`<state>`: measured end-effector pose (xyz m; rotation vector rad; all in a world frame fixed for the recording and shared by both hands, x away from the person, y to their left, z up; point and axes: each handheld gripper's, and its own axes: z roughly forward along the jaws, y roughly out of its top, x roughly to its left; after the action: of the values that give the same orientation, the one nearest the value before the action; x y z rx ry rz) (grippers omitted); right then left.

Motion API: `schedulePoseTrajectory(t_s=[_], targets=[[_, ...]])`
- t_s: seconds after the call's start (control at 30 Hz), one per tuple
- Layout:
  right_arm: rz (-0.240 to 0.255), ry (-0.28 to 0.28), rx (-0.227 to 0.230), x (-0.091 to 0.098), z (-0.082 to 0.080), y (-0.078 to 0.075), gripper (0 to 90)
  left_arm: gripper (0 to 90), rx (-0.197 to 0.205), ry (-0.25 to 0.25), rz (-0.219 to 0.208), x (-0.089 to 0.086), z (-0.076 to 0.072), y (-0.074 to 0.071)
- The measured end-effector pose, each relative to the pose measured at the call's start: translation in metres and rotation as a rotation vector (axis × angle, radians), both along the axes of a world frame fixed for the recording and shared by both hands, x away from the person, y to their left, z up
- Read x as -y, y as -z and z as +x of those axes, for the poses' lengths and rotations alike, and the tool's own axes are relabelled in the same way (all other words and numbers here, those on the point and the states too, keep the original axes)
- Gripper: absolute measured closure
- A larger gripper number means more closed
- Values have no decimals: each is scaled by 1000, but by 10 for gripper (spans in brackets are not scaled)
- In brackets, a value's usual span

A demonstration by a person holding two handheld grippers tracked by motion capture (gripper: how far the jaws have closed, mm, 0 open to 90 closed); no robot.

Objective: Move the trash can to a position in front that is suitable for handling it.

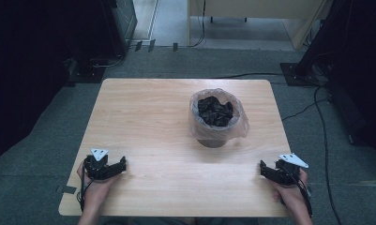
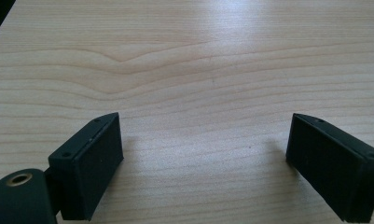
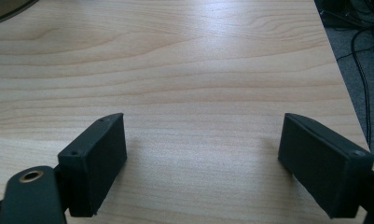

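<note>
Small round bin lined with a clear plastic bag (image 1: 218, 117), with crumpled black material (image 1: 215, 111) heaped inside, is what the work seems to turn on, though at this moment nothing is held

Nearest, at the bottom of the high view, both tongs rest on the front strip of the pale wooden table (image 1: 153, 122). The left gripper (image 1: 122, 165) sits at lower left, the right gripper (image 1: 263, 168) at lower right, each cupped in a hand that comes in from the bottom edge. In the left gripper view the two black jaws stand wide apart with only bare wood grain between them; the right gripper view gives the same, jaws spread and nothing between them, with the table's edge, grey floor and a cable at upper right

Farther up, right of centre in the high view, stands the bin. It lies above and between the two tongs, well apart from both, somewhat closer to the right one. The bag's rim folds out over the bin's top and hangs loosely round its sides

To do the coming step well, I judge each hand should travel up and inward, jaws kept spread, and arrive at opposite sides of the bag's rim. The film looks thin and slack, so pinch a fold of it, not the bin wall
</note>
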<state>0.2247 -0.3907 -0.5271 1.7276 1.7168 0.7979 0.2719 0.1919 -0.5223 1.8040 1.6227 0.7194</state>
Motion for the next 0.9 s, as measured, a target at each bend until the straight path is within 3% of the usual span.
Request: schedulePoseTrajectory(t_s=[0.07,0.17,0.27,0.43,0.6,0.9], targets=[[-7,0,8,-1,-1,0,195,102,0,0,1,0,0,0],[-30,20,75,-4,-4,-4,242,102,0,0,1,0,0,0],[-14,27,132,-4,-4,-15,264,102,1,-2,0,0,0,0],[25,64,157,-1,6,-32,307,102,1,-3,-1,0,0,0],[-14,50,183,-8,27,-50,349,102,1,-3,-1,0,0,0],[33,39,190,-29,81,-77,444,103,1,-11,-2,1,0,0]])
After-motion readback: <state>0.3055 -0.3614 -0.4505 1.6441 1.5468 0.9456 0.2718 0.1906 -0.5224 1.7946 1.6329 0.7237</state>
